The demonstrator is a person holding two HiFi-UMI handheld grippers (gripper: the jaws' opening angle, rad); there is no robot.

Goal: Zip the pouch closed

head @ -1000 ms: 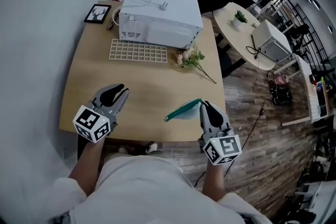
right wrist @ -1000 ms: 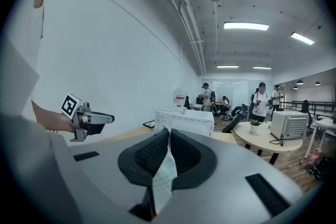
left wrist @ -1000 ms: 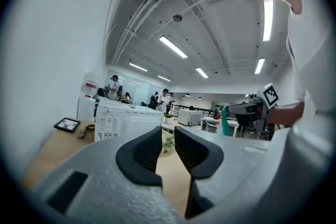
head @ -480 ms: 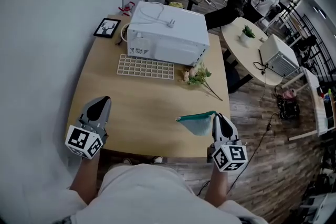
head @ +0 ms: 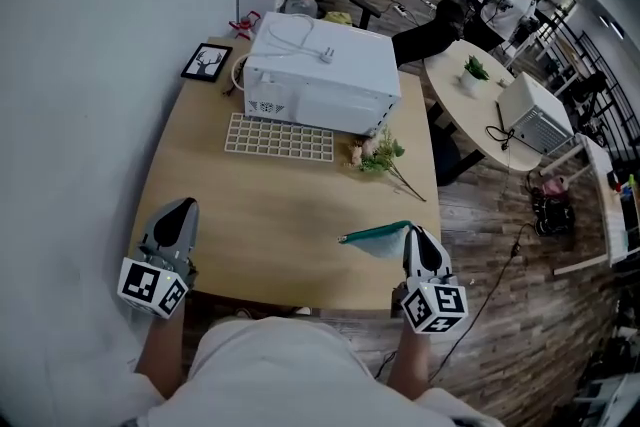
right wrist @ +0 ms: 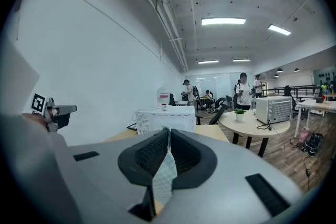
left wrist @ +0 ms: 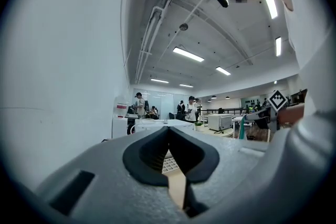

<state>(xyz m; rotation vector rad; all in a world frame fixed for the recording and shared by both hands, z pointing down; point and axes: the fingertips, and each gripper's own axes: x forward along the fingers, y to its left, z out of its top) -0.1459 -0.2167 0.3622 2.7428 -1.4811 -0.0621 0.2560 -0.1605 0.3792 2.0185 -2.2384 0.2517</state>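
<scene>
A teal mesh pouch point(head: 377, 237) hangs above the wooden table's point(head: 280, 215) near right edge, pinched at its right end by my right gripper point(head: 416, 238). In the right gripper view, pale mesh fabric point(right wrist: 166, 173) is clamped between the shut pads. My left gripper point(head: 180, 213) is over the table's near left corner, far from the pouch, with its jaws shut on nothing point(left wrist: 168, 132). From the left gripper view the pouch point(left wrist: 242, 129) shows as a thin teal strip at the right. The zipper's state is too small to tell.
A white box-like appliance point(head: 322, 73) stands at the table's far side, with a white grid tray point(head: 279, 137) in front of it and a flower sprig point(head: 379, 154) to its right. A framed picture point(head: 207, 62) lies at the far left. A round table point(head: 470, 100) stands beyond.
My left gripper has drawn away to the left, toward the table's near left corner. My right gripper has kept its hold on the pouch and shifted a little toward the near edge.
</scene>
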